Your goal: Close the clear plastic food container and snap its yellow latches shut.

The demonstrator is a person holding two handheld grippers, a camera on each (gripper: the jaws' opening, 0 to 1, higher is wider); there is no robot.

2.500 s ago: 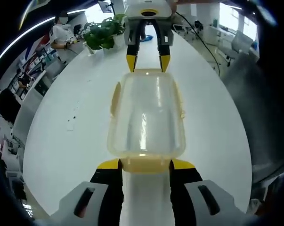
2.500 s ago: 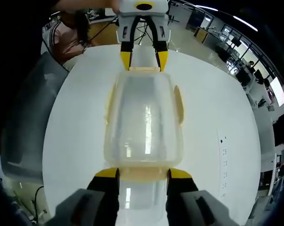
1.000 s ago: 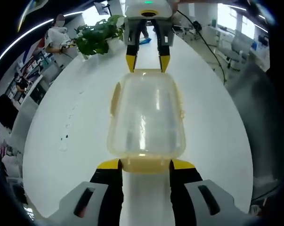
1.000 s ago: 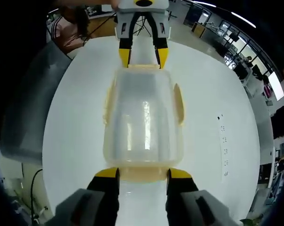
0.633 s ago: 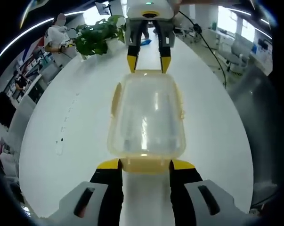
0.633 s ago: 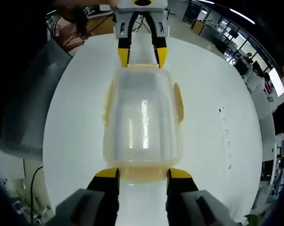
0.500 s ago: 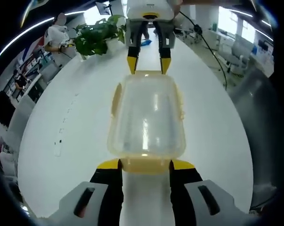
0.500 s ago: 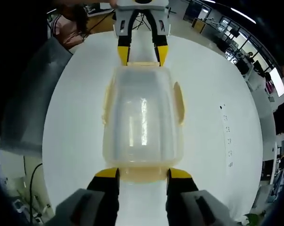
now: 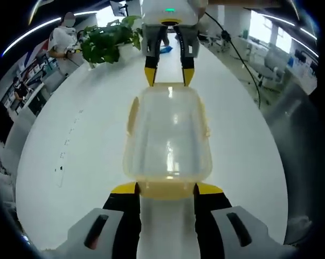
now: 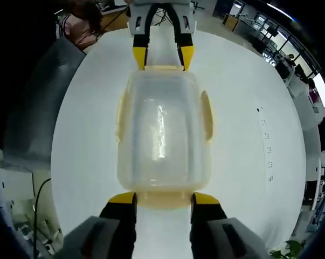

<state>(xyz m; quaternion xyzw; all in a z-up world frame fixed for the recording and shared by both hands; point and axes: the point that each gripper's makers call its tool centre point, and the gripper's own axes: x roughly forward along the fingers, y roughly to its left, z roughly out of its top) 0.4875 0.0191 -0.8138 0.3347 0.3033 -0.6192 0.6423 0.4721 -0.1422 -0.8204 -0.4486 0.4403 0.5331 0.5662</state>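
Clear container [image 9: 167, 137] lidded on white table [image 9: 87, 135], spread left tool [image 9: 166, 189] and right tool [image 10: 163, 198] straddling opposite end latches

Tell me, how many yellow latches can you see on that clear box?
4. On the container: one latch on each long side, one at the near end between the right gripper tips, one at the far end by the left gripper.

Open-plan office: desks [image 9: 270, 65], potted plant [image 9: 105, 40] (seated person [image 9: 60, 40] behind).

Bright, sharp; fisheye-warped edges; little shadow
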